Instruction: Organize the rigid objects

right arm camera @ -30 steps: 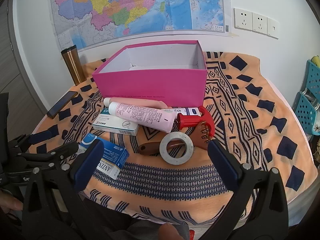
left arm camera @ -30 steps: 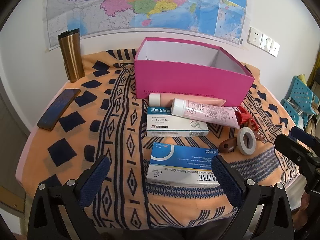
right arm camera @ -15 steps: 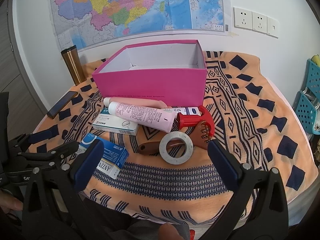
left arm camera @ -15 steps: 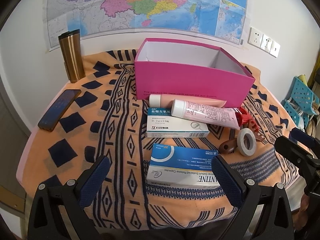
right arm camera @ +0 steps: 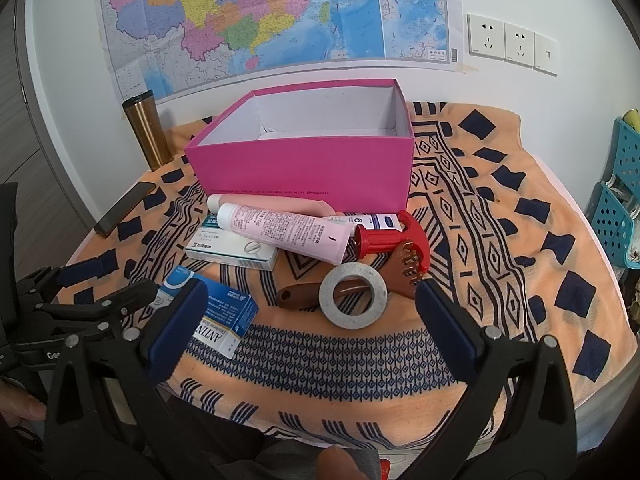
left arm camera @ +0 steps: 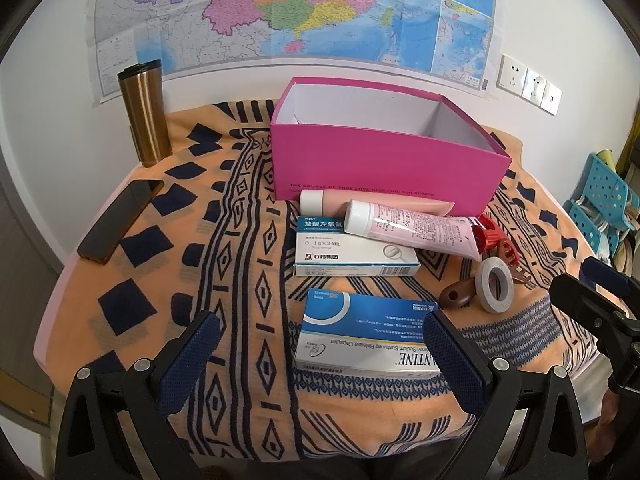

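Both wrist cameras are looking forward from the table's near edge toward the wall map (left arm camera: 296, 8), the left one sitting further left, both sharing the pink box (left arm camera: 384, 168) and clutter.

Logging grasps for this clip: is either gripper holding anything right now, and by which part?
Nothing is held. The left gripper and right gripper both stand open above the patterned cloth, touching no object.

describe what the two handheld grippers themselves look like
Both are matte black plastic frames with two splayed fingers, each tipped with a dark navy ribbed pad, with small silver screws along the fingers. The left gripper and right gripper look identical. White lettering on the left one's body is only partly legible. No cables show.
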`<state>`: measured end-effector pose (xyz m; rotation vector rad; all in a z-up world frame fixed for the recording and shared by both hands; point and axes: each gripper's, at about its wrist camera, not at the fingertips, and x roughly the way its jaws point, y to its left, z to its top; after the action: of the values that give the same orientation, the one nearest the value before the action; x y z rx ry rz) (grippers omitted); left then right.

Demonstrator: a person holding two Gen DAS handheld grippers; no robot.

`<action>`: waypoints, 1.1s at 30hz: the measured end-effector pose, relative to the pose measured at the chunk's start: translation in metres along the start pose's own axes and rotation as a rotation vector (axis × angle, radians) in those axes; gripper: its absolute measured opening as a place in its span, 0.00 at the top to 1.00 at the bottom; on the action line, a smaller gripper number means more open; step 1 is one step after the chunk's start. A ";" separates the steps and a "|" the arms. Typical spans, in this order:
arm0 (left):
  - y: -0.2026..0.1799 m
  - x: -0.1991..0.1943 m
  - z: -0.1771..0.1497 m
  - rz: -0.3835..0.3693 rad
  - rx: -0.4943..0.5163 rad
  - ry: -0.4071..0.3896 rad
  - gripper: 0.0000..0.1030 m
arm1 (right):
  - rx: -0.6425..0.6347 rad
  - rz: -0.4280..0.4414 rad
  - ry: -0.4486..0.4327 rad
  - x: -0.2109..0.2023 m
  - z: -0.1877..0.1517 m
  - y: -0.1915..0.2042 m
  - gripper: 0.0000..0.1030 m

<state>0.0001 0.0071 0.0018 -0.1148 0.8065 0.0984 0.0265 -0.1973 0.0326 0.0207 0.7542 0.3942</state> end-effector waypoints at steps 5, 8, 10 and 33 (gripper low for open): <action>0.000 0.000 0.000 0.001 0.001 0.000 0.00 | 0.004 0.004 0.001 0.000 0.000 0.000 0.00; 0.000 0.000 0.000 0.001 0.001 0.000 0.00 | 0.004 0.003 0.000 0.000 -0.001 0.001 0.00; -0.001 0.000 0.000 0.002 0.002 0.001 0.00 | 0.004 0.005 0.000 0.000 -0.001 0.001 0.00; -0.005 0.005 0.000 -0.012 0.001 0.000 0.00 | 0.021 0.006 0.000 0.002 -0.002 -0.003 0.00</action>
<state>0.0043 0.0024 -0.0016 -0.1188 0.8054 0.0862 0.0276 -0.1995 0.0295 0.0427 0.7584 0.3921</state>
